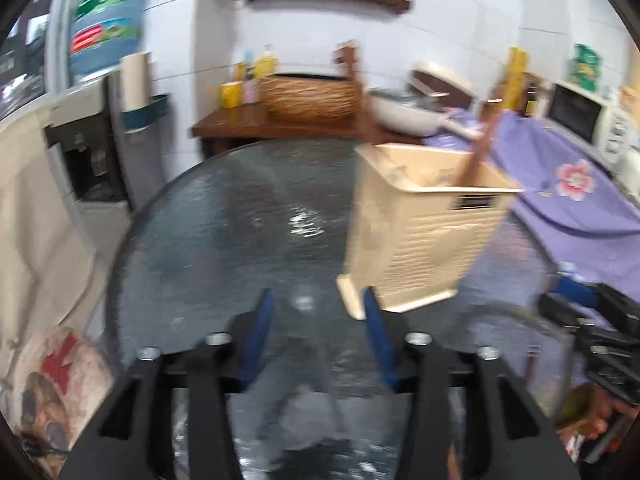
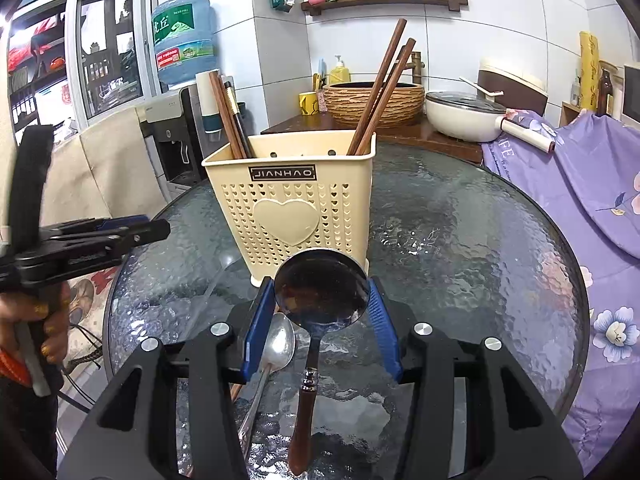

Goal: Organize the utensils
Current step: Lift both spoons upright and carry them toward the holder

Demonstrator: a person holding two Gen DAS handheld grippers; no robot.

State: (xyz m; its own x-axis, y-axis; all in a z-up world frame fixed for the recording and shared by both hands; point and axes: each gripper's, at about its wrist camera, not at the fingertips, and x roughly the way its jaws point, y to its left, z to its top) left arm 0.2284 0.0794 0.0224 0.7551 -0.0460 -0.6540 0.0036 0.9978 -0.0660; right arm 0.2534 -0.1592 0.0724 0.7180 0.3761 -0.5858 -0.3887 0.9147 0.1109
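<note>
A cream perforated utensil holder [image 2: 292, 200] stands upright on the round glass table [image 2: 460, 240]. Brown chopsticks [image 2: 380, 92] lean in its right compartment and more chopsticks [image 2: 230, 116] in its left. My right gripper [image 2: 322, 292] is shut on the bowl of a dark round spoon [image 2: 320, 284], whose wooden handle hangs toward the camera just in front of the holder. A silver spoon [image 2: 276, 348] lies on the glass under the left pad. My left gripper [image 1: 320, 320] is open and empty, with the holder [image 1: 424, 232] ahead to its right. In the right wrist view the left gripper [image 2: 156, 228] hovers left of the holder.
A hand [image 2: 48, 320] grips the left tool at the table's left edge. Behind the table a wooden stand carries a woven basket [image 2: 374, 104] and a white pot [image 2: 464, 118]. A purple flowered cloth [image 2: 580, 184] covers the right side. A water dispenser [image 2: 172, 136] stands at the back left.
</note>
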